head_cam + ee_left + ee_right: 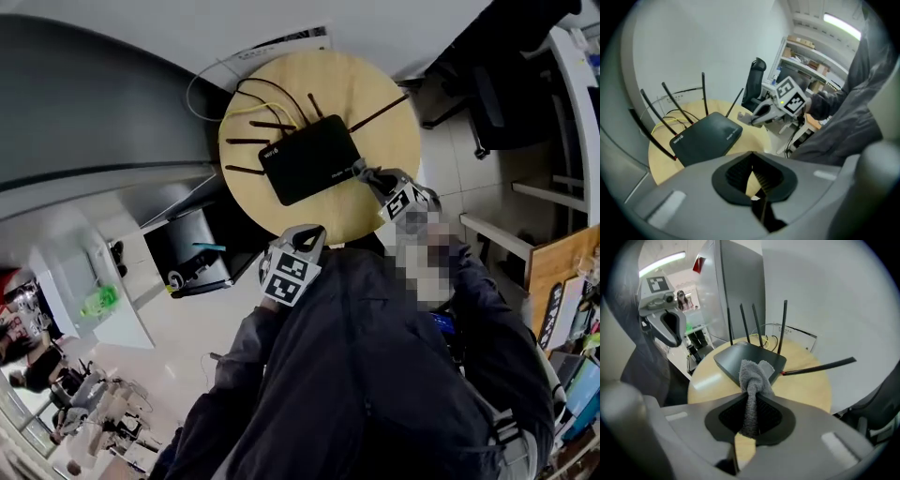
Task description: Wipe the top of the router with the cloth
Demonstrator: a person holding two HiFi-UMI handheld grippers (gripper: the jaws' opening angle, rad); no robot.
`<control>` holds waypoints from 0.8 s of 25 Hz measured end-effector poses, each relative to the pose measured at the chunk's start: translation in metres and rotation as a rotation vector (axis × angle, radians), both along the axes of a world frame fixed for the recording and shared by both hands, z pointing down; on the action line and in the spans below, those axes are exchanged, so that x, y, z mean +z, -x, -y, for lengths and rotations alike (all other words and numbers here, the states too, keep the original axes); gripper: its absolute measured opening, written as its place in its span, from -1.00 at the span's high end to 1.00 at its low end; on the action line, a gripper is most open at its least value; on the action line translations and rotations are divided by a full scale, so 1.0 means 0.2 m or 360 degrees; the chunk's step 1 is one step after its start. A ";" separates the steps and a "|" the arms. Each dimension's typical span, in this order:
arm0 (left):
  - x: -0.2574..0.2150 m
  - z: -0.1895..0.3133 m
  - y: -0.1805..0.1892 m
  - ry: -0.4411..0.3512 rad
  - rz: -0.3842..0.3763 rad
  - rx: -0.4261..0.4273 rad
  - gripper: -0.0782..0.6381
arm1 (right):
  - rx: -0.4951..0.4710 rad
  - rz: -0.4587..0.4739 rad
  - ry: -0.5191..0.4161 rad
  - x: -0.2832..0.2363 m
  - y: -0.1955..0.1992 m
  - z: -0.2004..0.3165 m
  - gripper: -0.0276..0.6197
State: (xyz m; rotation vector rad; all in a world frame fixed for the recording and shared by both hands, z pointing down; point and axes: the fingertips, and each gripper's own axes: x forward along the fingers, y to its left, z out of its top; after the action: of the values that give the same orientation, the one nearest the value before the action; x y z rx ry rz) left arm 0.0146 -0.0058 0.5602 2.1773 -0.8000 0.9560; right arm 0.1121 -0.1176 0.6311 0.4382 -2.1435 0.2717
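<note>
- Router (309, 159): black, flat, rectangular box with white print on its top. It lies flat near the middle of the round wooden table (380, 89). Thin black antennas (246, 143) stick out along its far side, and one more angles off toward the table's right edge.
- Cloth (753, 376): small grey terry piece, bunched into a knot-like wad. It is pinched between the jaws of the right gripper (751, 414), with its free end over the router's near right corner. Contact with the top is not discernible.
</note>
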 end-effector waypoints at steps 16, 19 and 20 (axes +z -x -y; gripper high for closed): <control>-0.04 -0.15 0.28 0.0001 0.0087 -0.0425 0.78 | -0.0787 -0.0457 -0.0279 0.44 0.15 0.50 0.81; -0.04 -0.15 0.28 -0.0004 0.0081 -0.0396 0.78 | -0.0816 -0.0445 -0.0278 0.44 0.14 0.45 0.81; -0.04 -0.15 0.27 -0.0005 0.0079 -0.0372 0.78 | -0.0829 -0.0444 -0.0277 0.43 0.13 0.42 0.81</control>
State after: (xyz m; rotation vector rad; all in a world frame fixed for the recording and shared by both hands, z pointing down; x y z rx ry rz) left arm -0.0402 0.0232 0.5514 2.0155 -1.0537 0.8924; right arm 0.0861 -0.2018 0.7177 0.0010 -1.9302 -0.2580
